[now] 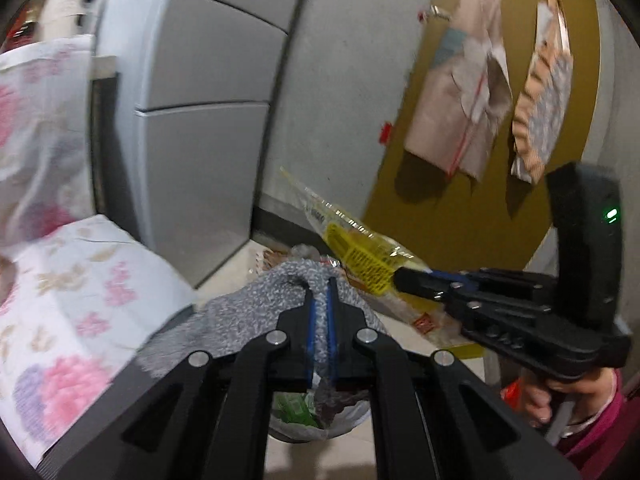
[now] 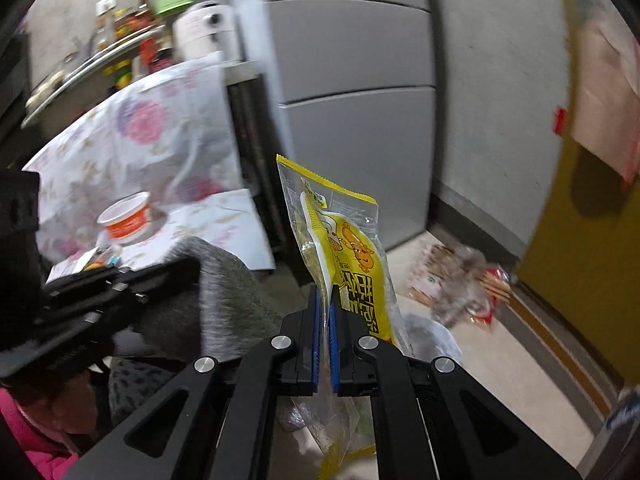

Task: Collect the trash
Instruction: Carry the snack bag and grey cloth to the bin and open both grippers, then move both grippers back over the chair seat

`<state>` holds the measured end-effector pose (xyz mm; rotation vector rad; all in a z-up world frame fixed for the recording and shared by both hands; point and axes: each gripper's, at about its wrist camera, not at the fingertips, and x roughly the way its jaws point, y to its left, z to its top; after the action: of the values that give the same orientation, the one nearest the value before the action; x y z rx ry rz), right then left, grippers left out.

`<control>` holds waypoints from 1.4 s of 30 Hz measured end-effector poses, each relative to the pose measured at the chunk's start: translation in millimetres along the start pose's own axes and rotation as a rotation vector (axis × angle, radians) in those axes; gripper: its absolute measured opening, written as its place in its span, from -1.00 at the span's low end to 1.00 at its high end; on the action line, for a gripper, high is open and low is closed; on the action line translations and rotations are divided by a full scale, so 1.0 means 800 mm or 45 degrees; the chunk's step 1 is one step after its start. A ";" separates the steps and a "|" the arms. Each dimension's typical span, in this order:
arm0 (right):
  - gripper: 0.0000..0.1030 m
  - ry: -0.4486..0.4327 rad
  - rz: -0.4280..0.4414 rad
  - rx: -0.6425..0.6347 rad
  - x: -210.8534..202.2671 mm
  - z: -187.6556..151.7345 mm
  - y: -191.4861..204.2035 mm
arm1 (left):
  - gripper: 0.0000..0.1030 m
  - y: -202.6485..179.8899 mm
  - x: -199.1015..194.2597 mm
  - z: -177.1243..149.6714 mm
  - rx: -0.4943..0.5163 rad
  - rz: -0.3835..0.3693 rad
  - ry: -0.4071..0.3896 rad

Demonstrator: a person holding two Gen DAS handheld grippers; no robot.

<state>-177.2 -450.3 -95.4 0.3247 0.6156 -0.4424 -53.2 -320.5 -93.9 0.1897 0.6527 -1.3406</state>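
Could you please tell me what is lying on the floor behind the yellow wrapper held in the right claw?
Behind the yellow wrapper, a heap of crumpled snack packets lies on the floor near the yellow door. The wrapper covers whatever lies directly behind it.

A glossy, crinkled clear-and-yellow plastic wrapper (image 2: 344,248) rises at frame centre between matt black plastic fingers (image 2: 308,320) lined with ribbed blue pads. Centre frame in the left wrist view, a speckled grey bag (image 1: 288,280) looks rough and woven. At left, printed floral cloth (image 2: 152,140) drapes softly; smooth, satin grey fridge panels (image 2: 360,80) fill the upper centre.
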 end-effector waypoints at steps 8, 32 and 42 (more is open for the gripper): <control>-0.91 0.088 0.016 0.196 0.035 -0.031 -0.069 | -0.94 -0.019 0.100 -0.018 0.064 -0.028 0.184; -0.14 0.185 -0.033 0.395 0.104 -0.031 -0.098 | 0.10 0.070 0.043 -0.011 -0.078 0.202 0.151; -0.11 0.047 0.200 0.030 0.050 0.031 0.067 | 0.12 0.119 -0.110 -0.053 -0.140 0.472 0.044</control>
<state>-110.1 -426.9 -92.4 0.4016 0.6164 -0.2935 15.1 -203.2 -103.4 0.2330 0.6811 -0.9452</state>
